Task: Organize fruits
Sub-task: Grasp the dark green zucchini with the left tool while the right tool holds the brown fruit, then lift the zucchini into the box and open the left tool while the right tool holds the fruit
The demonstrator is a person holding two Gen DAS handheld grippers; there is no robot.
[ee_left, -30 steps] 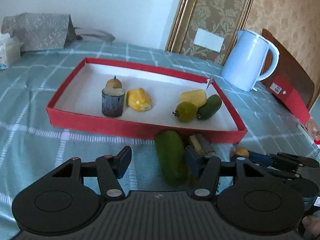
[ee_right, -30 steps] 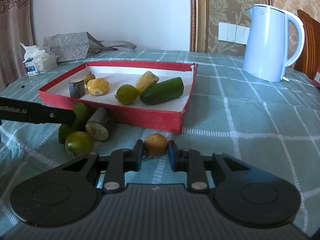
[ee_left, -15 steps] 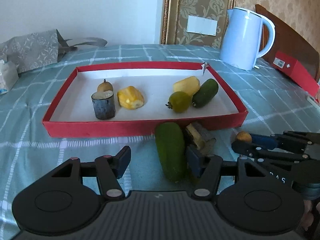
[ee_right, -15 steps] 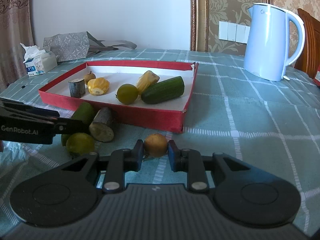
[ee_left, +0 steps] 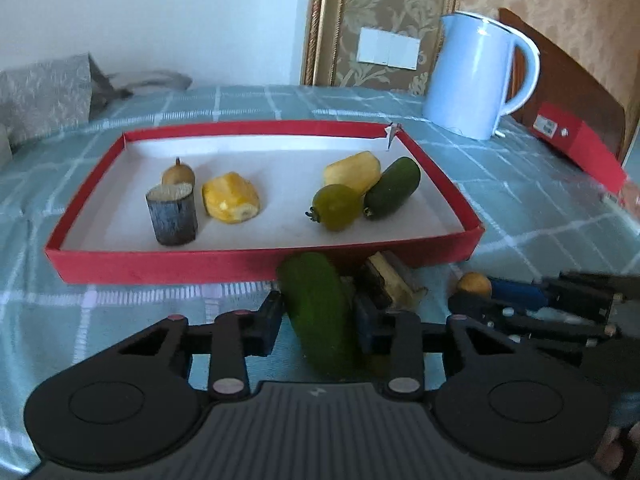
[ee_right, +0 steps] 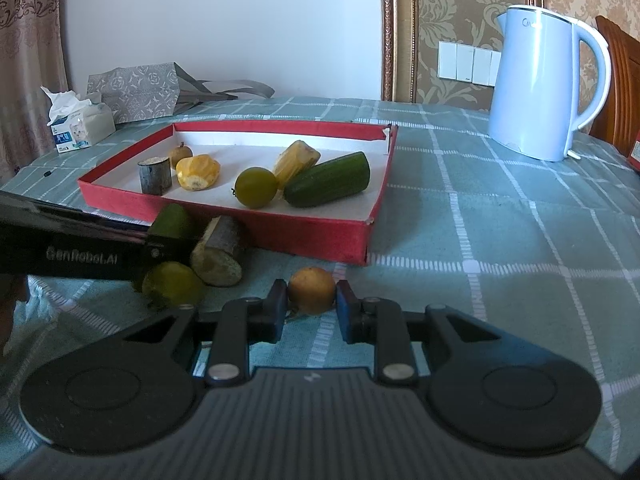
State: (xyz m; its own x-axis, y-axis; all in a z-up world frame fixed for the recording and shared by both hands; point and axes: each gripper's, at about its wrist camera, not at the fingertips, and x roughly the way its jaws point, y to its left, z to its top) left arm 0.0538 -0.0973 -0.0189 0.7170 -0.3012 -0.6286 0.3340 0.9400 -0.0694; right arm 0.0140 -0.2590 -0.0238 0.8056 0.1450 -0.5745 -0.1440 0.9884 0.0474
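On the checked cloth just in front of the red tray (ee_left: 256, 268) lies a green cucumber (ee_left: 316, 312). My left gripper (ee_left: 318, 320) has it between its jaws, which are closing, and both pads touch its sides. A cut brown stub (ee_left: 390, 280) and a green round fruit (ee_right: 172, 284) lie beside it. My right gripper (ee_right: 312, 300) is shut on a small orange-brown fruit (ee_right: 312, 290) resting on the cloth. Inside the tray (ee_right: 312, 244) are a second cucumber (ee_right: 328, 180), a green fruit (ee_right: 256, 186), two yellow pieces, a dark stub and a small brown fruit.
A pale blue kettle (ee_right: 540, 88) stands at the back right, with a wooden chair and a red box (ee_left: 576, 148) beyond it. A tissue box (ee_right: 82, 128) and a grey paper bag (ee_right: 136, 92) sit at the back left.
The left jaws have come in from wide apart onto the cucumber, and the left view has levelled and shifted a little. The right gripper and its small fruit have stayed put.
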